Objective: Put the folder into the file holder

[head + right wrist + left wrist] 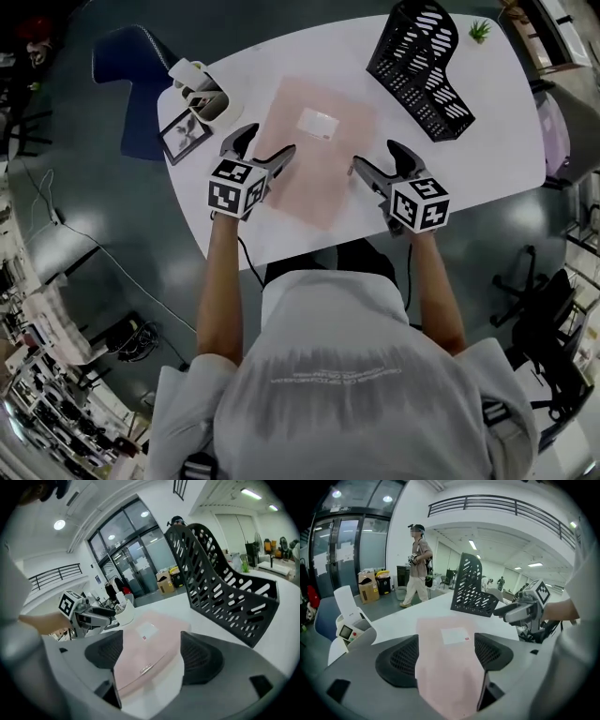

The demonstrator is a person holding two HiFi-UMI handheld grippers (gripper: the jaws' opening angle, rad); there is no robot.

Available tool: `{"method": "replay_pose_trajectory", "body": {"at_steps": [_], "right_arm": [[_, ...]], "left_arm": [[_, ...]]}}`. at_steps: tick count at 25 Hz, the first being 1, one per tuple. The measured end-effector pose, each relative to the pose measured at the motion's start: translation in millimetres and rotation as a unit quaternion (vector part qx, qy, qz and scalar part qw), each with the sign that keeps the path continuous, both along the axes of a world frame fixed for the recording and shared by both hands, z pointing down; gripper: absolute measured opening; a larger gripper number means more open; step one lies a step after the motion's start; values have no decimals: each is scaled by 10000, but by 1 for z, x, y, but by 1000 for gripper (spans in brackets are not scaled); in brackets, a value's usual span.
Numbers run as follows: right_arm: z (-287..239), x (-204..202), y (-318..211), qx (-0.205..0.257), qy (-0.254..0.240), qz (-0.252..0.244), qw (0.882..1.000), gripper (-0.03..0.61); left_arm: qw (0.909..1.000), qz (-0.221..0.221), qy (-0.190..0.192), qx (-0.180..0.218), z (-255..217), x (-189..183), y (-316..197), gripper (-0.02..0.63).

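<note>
Left hand-held gripper (pixel 446 654) body hides folder (pixel 436 634) near end.

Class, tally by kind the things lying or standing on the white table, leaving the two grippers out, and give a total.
Pink folder: 1
Black mesh file holder: 1
Small green plant: 1
White device: 1
Dark-framed panel: 1
Total: 5

matt plastic folder (pixel 314 159), blk perforated holder (pixel 422 70)
</note>
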State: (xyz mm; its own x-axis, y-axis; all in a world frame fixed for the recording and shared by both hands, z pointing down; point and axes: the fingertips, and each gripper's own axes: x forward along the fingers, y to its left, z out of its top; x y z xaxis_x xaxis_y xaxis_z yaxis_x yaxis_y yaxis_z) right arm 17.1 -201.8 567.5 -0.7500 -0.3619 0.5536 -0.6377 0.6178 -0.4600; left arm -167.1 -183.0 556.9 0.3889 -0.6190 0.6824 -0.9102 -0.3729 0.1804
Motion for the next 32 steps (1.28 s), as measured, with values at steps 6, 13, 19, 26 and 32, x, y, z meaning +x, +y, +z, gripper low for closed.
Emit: {"method": "replay_pose_trajectory", "body": {"at_steps": [6, 13, 19, 26, 32], "right_arm": [[42, -9, 10, -766, -175, 362, 9962, 388], [66, -14, 18, -1213, -291, 772, 9892, 391], [76, -21, 21, -1534, -486, 1009, 9818, 396], [87, -37, 25, -1691, -512, 1027, 9789, 397], [89, -41, 23, -1577, -489, 1261, 9782, 400]], "left_arm": [[9983, -25, 223, -540, 37, -6, -2, 377], [9962, -20, 338, -802, 69, -17, -4, 391], [9934, 3, 588, -988, 87, -18, -1, 413], [9891, 24, 927, -1146, 104, -13, -2, 420], [9895, 20, 1091, -949, 106, -14, -2, 430]]}}
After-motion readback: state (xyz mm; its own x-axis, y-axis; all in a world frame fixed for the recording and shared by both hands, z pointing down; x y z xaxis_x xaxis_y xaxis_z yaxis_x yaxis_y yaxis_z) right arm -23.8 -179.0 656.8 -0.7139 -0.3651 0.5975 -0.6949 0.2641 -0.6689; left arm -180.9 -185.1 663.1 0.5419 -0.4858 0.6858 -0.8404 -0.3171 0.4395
